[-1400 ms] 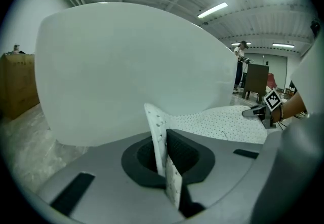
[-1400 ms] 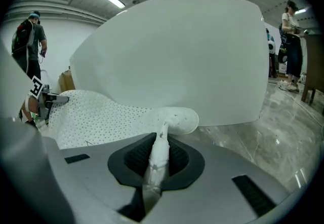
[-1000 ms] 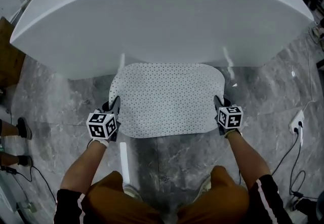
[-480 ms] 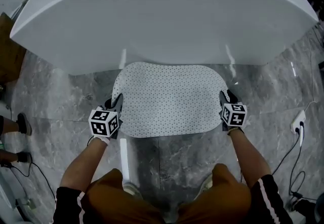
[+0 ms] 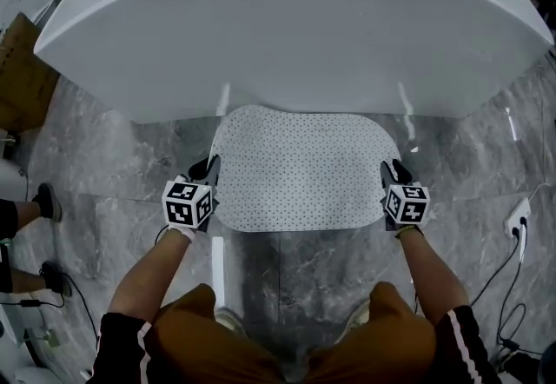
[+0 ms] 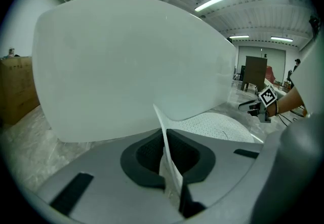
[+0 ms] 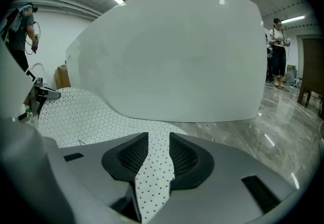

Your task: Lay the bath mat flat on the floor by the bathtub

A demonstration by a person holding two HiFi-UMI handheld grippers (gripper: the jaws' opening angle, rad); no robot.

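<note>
- The bath mat [image 5: 304, 169] lies spread on the floor [image 5: 95, 156], its far edge at the bathtub [image 5: 295, 26].
- The left gripper [image 5: 209, 172] pinches the mat's left edge. The right gripper [image 5: 395, 172] has just been opening its jaws, and the right edge sits loose between them.
- The mat looks thin, light and floppy, so it is best held by its side edges.

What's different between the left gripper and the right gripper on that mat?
The left gripper pinches the mat; the right gripper's jaws stand apart, having just been opening. In the left gripper the mat's edge stands upright, seen edge-on; in the right gripper it lies loose, showing its dotted face. Both sit at the mat's ends, pointing toward the bathtub.
</note>
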